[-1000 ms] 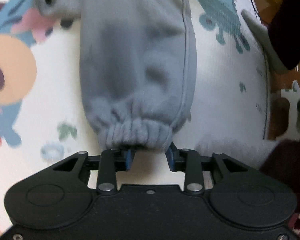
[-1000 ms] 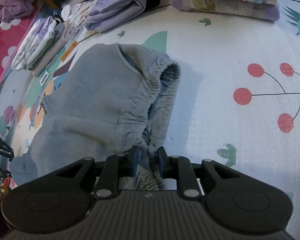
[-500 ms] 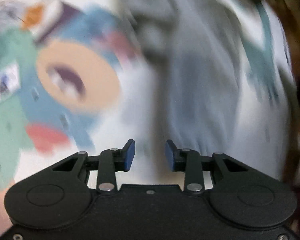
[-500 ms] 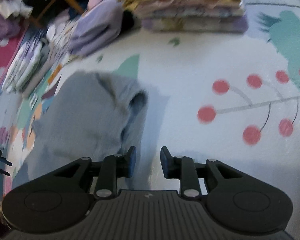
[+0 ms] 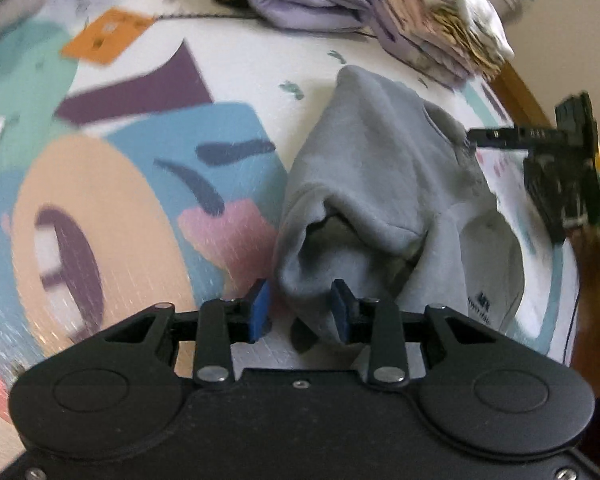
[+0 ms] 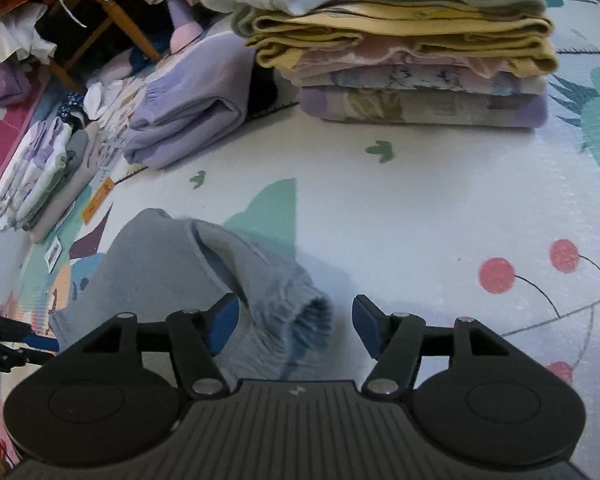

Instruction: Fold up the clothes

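Observation:
Grey fleece trousers (image 5: 380, 184) lie bunched on the patterned play mat. In the left wrist view my left gripper (image 5: 300, 310) is open, with a fold of the grey fabric lying between its blue pads, not pinched. In the right wrist view the trousers (image 6: 168, 256) lie at lower left, with the elastic cuff (image 6: 296, 312) between the wide-open jaws of my right gripper (image 6: 294, 324). The right gripper also shows at the right edge of the left wrist view (image 5: 556, 160).
A tall stack of folded clothes (image 6: 416, 64) stands at the back of the mat. Folded lilac garments (image 6: 188, 108) and a smaller folded pile (image 6: 40, 176) lie at the back left. A wooden chair leg (image 6: 116, 20) and loose laundry are beyond them.
Both grippers let go of the grey trousers and opened. The right one opened wider still. The left gripper swung round to the bunched middle of the trousers.

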Demonstrator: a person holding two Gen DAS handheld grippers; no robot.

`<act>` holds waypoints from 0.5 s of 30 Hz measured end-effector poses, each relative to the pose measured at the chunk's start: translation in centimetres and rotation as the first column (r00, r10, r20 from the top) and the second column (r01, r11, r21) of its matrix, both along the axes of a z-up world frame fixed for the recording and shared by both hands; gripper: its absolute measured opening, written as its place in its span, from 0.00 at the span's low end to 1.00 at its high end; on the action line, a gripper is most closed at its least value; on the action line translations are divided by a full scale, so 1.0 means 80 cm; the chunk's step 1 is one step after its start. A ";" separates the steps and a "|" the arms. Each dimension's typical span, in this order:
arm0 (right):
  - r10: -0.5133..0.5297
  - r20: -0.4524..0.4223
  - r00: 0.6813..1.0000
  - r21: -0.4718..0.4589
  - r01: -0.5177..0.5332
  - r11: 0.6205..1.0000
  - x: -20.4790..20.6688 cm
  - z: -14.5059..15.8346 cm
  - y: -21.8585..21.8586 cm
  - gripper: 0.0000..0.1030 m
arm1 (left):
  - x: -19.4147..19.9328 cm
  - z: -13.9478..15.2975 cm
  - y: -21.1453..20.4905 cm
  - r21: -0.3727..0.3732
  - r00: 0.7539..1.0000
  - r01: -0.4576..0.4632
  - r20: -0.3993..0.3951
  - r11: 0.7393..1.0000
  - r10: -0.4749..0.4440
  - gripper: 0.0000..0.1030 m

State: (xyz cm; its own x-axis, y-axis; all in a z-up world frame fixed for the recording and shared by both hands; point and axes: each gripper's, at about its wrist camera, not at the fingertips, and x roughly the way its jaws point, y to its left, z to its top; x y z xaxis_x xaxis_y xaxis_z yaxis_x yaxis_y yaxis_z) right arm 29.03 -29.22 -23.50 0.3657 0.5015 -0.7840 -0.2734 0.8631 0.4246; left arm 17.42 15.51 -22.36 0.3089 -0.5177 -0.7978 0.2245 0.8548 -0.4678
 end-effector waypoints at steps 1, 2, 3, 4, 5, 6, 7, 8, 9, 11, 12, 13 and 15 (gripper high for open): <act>0.005 -0.001 1.000 -0.005 -0.005 1.000 0.001 -0.001 0.003 0.62 | -0.003 -0.002 0.002 -0.020 1.000 -0.023 -0.002 1.000 0.023 0.31; 0.009 -0.002 1.000 -0.009 -0.009 1.000 0.001 -0.003 0.005 0.62 | -0.005 -0.004 0.004 -0.051 0.999 -0.049 -0.013 0.997 0.049 0.31; 0.013 -0.005 1.000 -0.008 -0.013 1.000 0.000 -0.004 0.006 0.62 | -0.007 -0.005 0.007 -0.082 0.997 -0.076 -0.026 0.994 0.074 0.31; 0.017 -0.008 1.000 -0.008 -0.017 1.000 0.000 -0.006 0.008 0.62 | -0.009 -0.007 0.010 -0.112 0.994 -0.102 -0.039 0.988 0.098 0.31; 0.021 -0.011 1.000 -0.008 -0.021 1.000 -0.001 -0.008 0.009 0.62 | -0.011 -0.008 0.012 -0.138 0.992 -0.125 -0.050 0.983 0.119 0.31; 0.025 -0.014 1.000 -0.007 -0.025 1.000 -0.001 -0.009 0.010 0.62 | -0.013 -0.008 0.011 -0.145 0.991 -0.130 -0.048 0.981 0.124 0.31; 0.028 -0.017 0.999 -0.007 -0.029 1.000 -0.002 -0.011 0.011 0.56 | -0.014 -0.008 0.010 -0.151 0.991 -0.134 -0.045 0.979 0.129 0.31; 0.032 -0.020 0.999 -0.006 -0.032 0.999 -0.002 -0.012 0.012 0.52 | -0.015 -0.009 0.011 -0.161 0.989 -0.146 -0.049 0.976 0.139 0.31; 0.036 -0.022 0.999 -0.007 -0.036 0.999 -0.003 -0.013 0.013 0.50 | -0.016 -0.010 0.011 -0.172 0.987 -0.159 -0.054 0.972 0.152 0.31; 0.043 -0.017 0.999 -0.015 -0.043 0.999 -0.005 -0.014 0.016 0.40 | -0.017 -0.015 0.012 -0.197 0.978 -0.205 -0.070 0.959 0.195 0.31; 0.042 -0.020 0.999 -0.011 -0.042 0.999 -0.006 -0.015 0.015 0.38 | -0.017 -0.017 0.011 -0.206 0.974 -0.226 -0.075 0.952 0.215 0.31; 0.040 -0.024 0.999 -0.007 -0.041 0.999 -0.006 -0.015 0.014 0.34 | -0.018 -0.017 0.009 -0.192 0.971 -0.238 -0.068 0.952 0.229 0.31; 0.039 -0.025 0.999 -0.003 -0.040 0.999 -0.008 -0.016 0.012 0.32 | -0.018 -0.012 0.000 -0.131 0.969 -0.246 -0.028 0.960 0.244 0.31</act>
